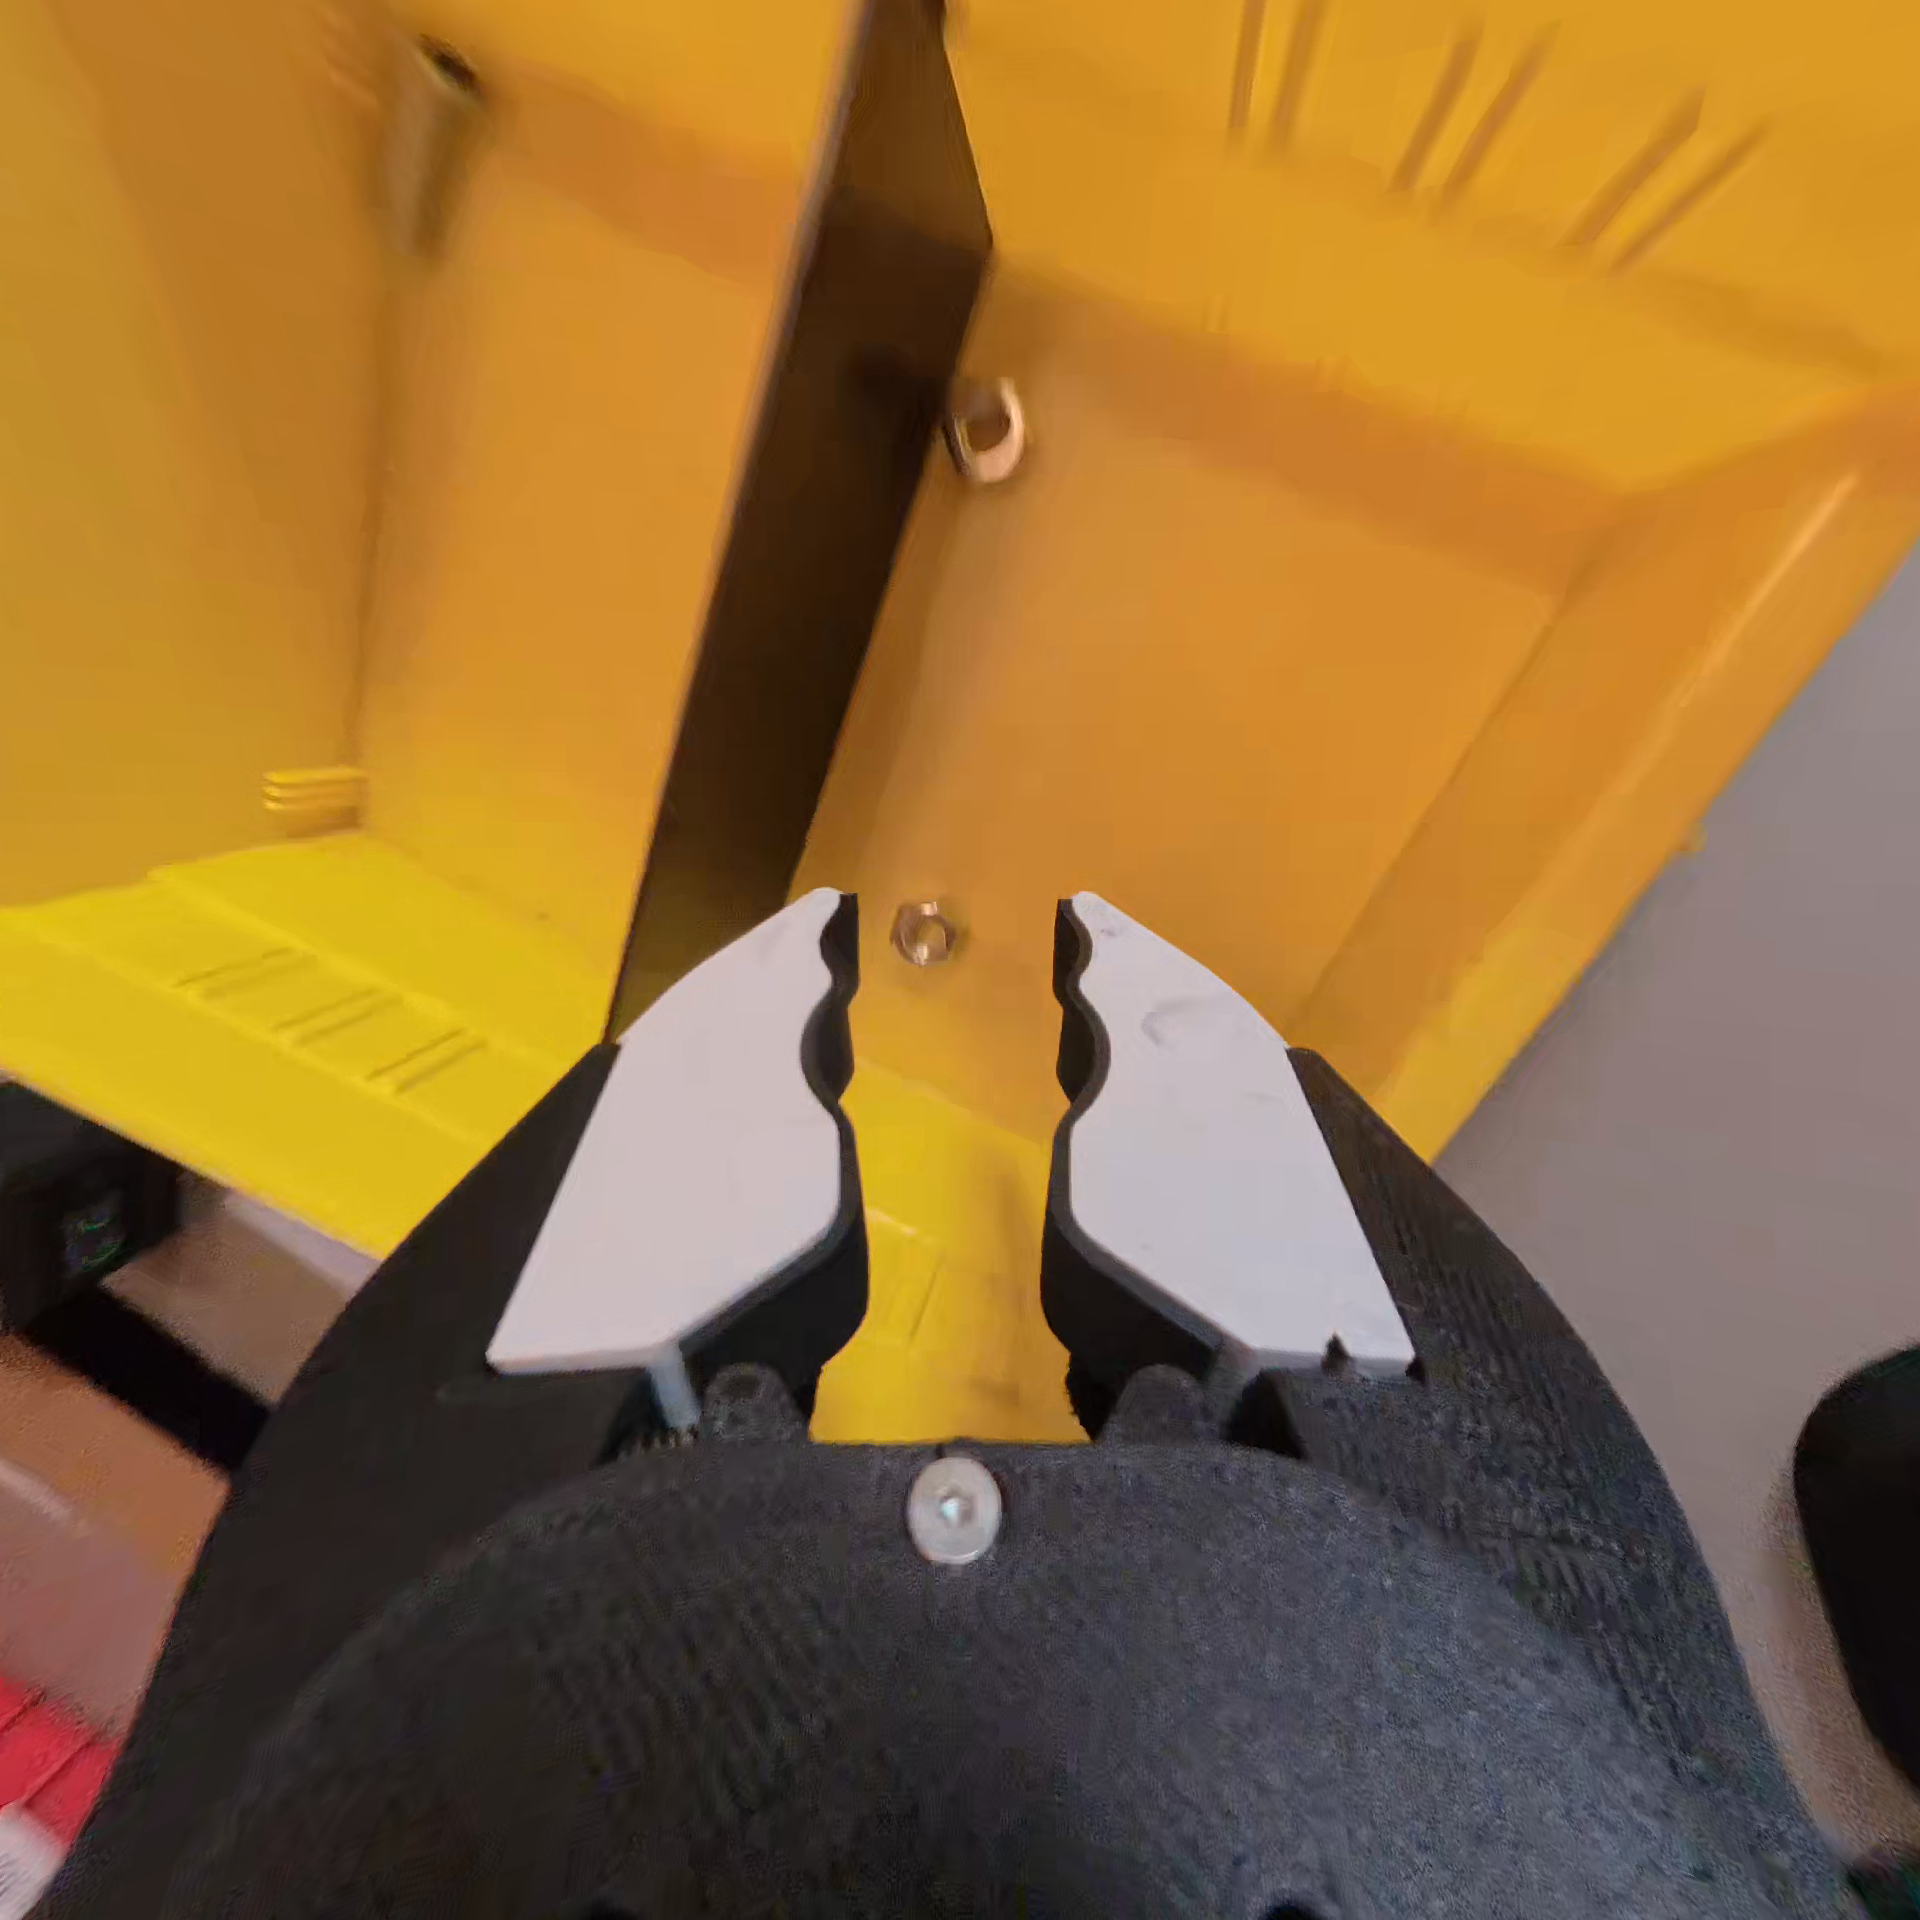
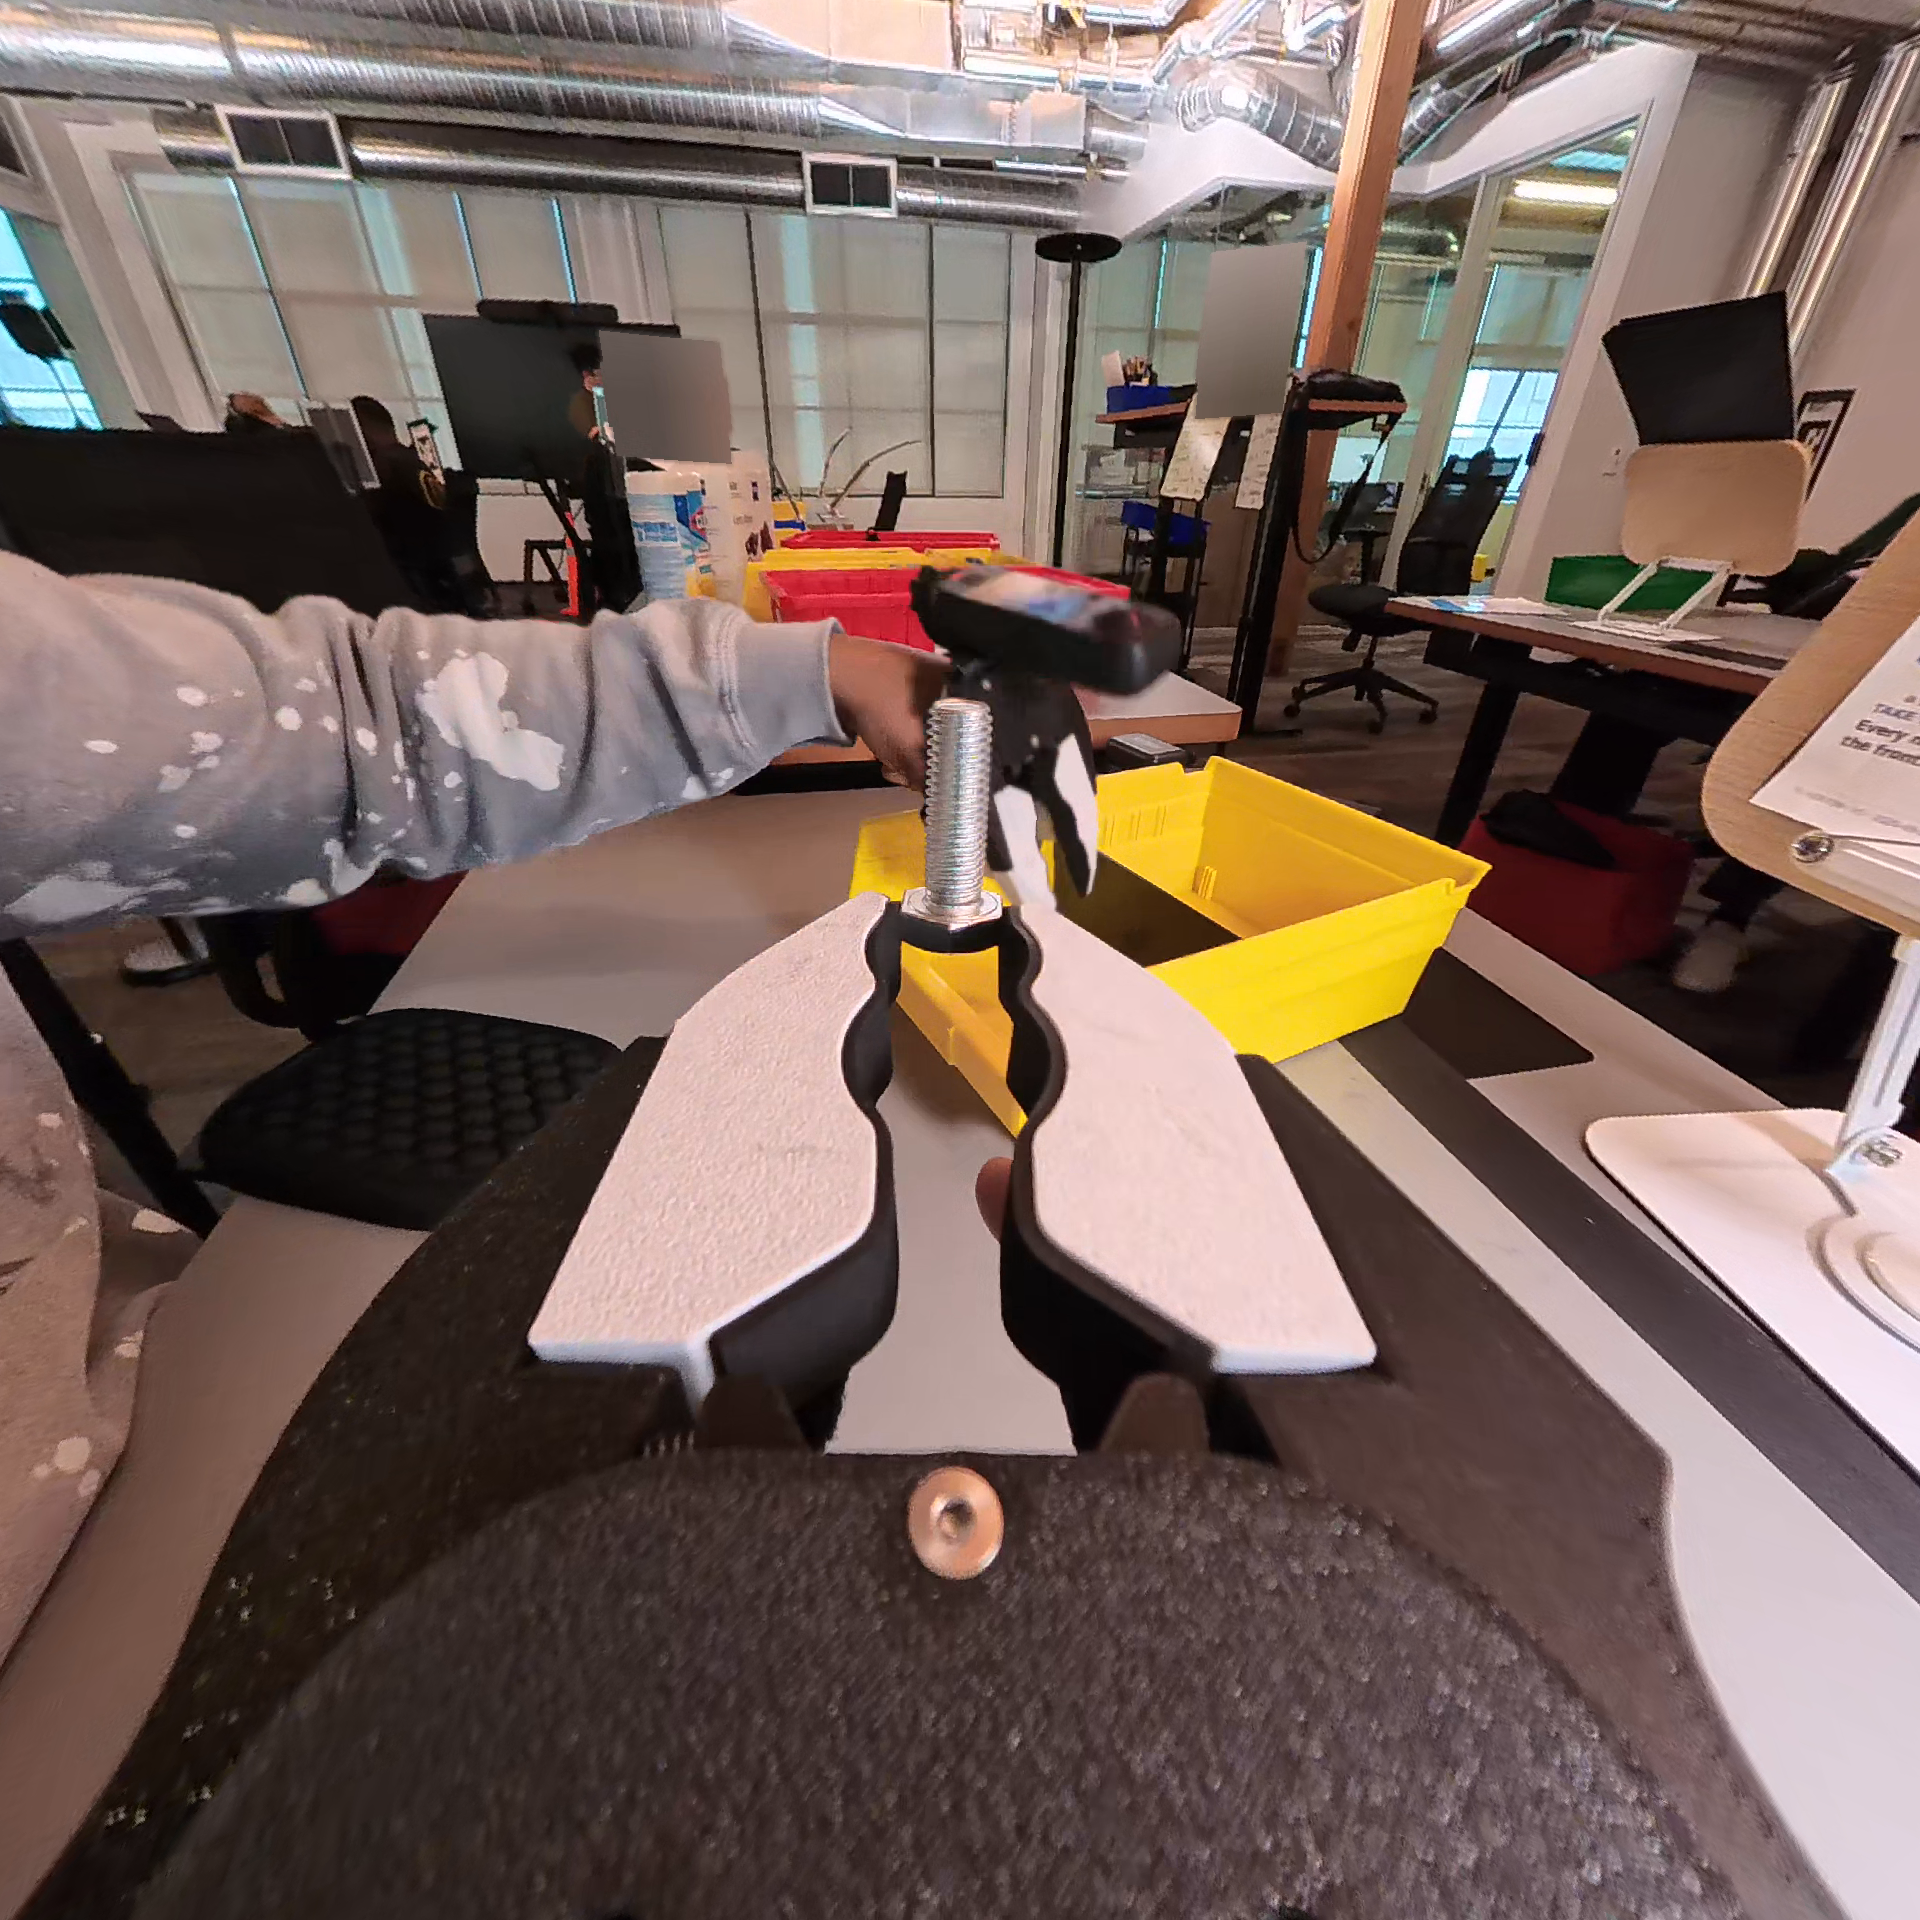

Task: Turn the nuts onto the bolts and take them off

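In the left wrist view my left gripper [image 1: 956, 920] is open over the yellow bin [image 1: 1195, 727], pointing down into it. A small hex nut [image 1: 920, 932] lies on the bin floor between the fingertips, nearer the left one. A second nut [image 1: 987, 428] lies farther off by the black divider [image 1: 790, 582]. A bolt [image 1: 426, 156] lies blurred in the other compartment. In the right wrist view my right gripper [image 2: 951, 925] is shut on the hex head of a silver bolt [image 2: 956, 805], threads standing upright. The left gripper [image 2: 1049, 821] hangs over the yellow bin [image 2: 1299, 935] beyond.
The bin stands on a light table [image 2: 1714, 1610] with a dark strip. A white stand with a wooden board [image 2: 1818, 810] is at the right. A black chair seat [image 2: 405, 1101] is at the left. A person's grey spattered sleeve [image 2: 364, 748] reaches across.
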